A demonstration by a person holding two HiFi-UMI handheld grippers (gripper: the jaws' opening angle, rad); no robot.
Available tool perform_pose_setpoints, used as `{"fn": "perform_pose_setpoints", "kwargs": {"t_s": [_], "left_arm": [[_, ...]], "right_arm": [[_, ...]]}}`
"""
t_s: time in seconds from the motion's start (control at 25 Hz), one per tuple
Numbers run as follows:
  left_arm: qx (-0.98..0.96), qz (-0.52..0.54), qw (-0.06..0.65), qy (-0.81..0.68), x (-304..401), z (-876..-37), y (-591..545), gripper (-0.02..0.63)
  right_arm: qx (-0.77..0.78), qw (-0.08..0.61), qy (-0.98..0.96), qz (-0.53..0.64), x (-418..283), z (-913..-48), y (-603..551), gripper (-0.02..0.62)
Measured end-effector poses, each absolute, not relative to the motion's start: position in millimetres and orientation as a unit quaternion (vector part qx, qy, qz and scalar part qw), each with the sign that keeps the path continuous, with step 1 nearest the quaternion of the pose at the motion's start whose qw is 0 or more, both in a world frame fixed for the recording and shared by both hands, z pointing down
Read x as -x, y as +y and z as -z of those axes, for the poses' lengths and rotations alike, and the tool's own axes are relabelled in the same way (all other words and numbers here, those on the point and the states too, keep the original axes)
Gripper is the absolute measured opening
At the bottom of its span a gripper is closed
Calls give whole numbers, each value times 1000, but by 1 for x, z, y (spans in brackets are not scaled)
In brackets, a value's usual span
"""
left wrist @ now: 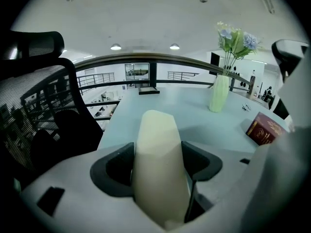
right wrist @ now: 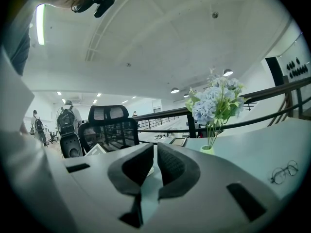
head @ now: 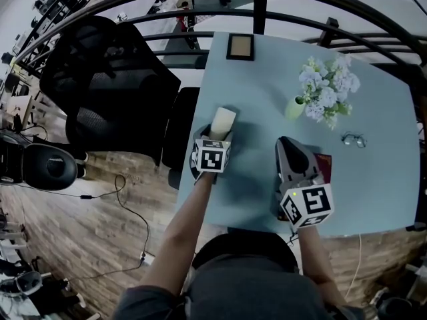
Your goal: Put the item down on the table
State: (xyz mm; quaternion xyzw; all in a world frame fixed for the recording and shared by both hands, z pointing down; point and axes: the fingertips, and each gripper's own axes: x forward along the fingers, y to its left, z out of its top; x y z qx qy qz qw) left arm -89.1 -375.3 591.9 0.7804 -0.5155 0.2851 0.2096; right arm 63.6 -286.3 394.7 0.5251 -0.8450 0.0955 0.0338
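Overhead, in the head view, the left gripper (head: 217, 139) holds a pale block (head: 223, 121) that juts ahead of its jaws over the near-left part of the table (head: 373, 179). Contact with the tabletop cannot be judged. The right gripper (head: 288, 145) is alongside, with a red booklet (head: 325, 165) just right of its jaws.

Left gripper view: both jaws are clamped on the block. A vase (left wrist: 219, 93) stands well ahead, to their right.

Right gripper view: the jaws are pressed nearly together with nothing between them. Flowers (right wrist: 216, 103) stand ahead-right and glasses (right wrist: 282, 171) lie far right.
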Motion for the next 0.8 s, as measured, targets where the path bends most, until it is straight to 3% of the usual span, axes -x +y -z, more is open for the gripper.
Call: {"fn": "perform_pose_setpoints", "kwargs": {"t_s": [0.8], "left_arm": [[-778,-300,234,-500,87,-598,-380,320]], "right_arm": [[-523,28,-847,-96,-57,-390,-288,23]]}}
